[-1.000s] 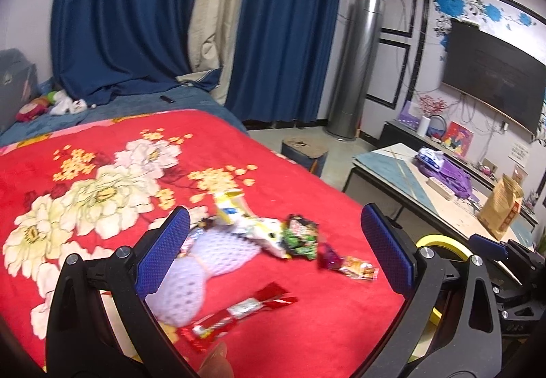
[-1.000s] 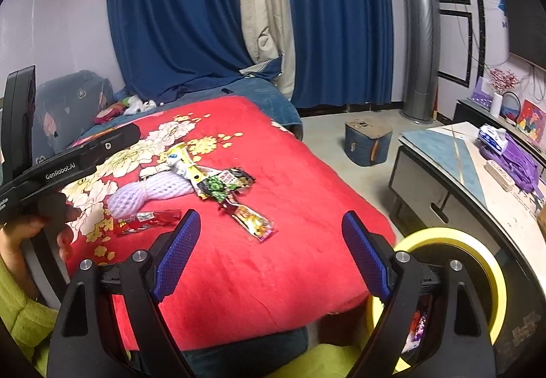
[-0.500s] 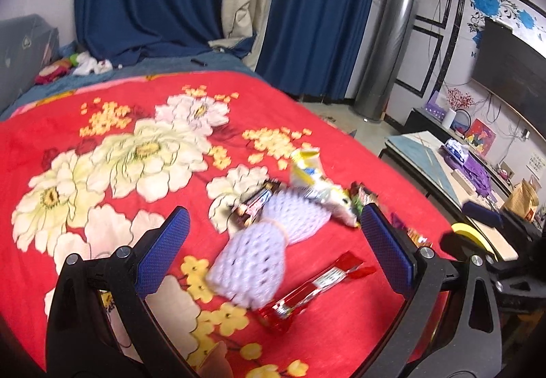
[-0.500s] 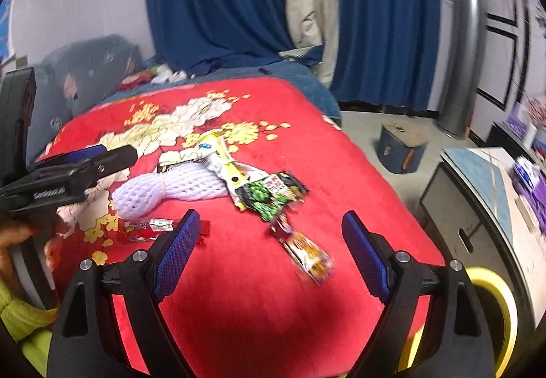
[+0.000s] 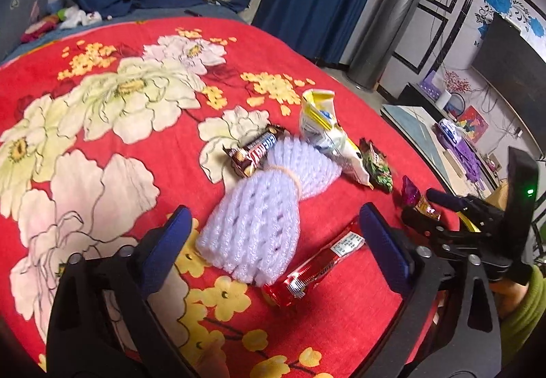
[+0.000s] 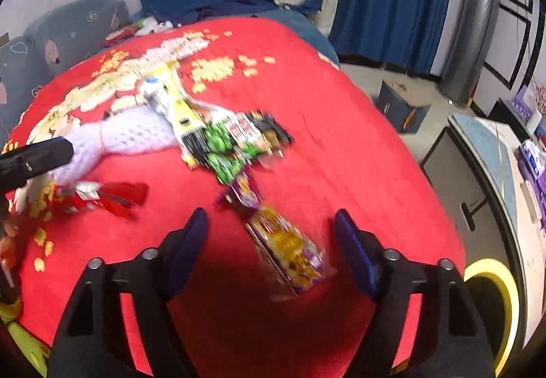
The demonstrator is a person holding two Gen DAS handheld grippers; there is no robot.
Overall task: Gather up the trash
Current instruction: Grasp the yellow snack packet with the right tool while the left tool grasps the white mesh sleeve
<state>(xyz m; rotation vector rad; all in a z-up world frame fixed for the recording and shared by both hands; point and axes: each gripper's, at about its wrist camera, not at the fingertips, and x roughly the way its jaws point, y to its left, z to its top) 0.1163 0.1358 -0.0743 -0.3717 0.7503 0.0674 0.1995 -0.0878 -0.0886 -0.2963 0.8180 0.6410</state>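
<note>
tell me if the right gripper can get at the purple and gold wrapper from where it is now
Probably yes. The right gripper is open, and the purple and gold wrapper lies flat on the red blanket right between its fingers, with nothing on top of it. The picture is blurred, so the height above it is unclear.

Foam net sleeve (image 5: 259, 217) soft, meshy; red wrapper (image 5: 317, 267) glossy foil; blanket (image 5: 102, 125) plush, matt.

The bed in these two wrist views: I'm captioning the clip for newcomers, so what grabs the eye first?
The bright red flowered blanket fills both views, with a scatter of litter at its middle: a white foam net sleeve with snack wrappers around it. The open left gripper frames the sleeve and a red wrapper, while the open right gripper frames a purple-and-gold wrapper.
</note>
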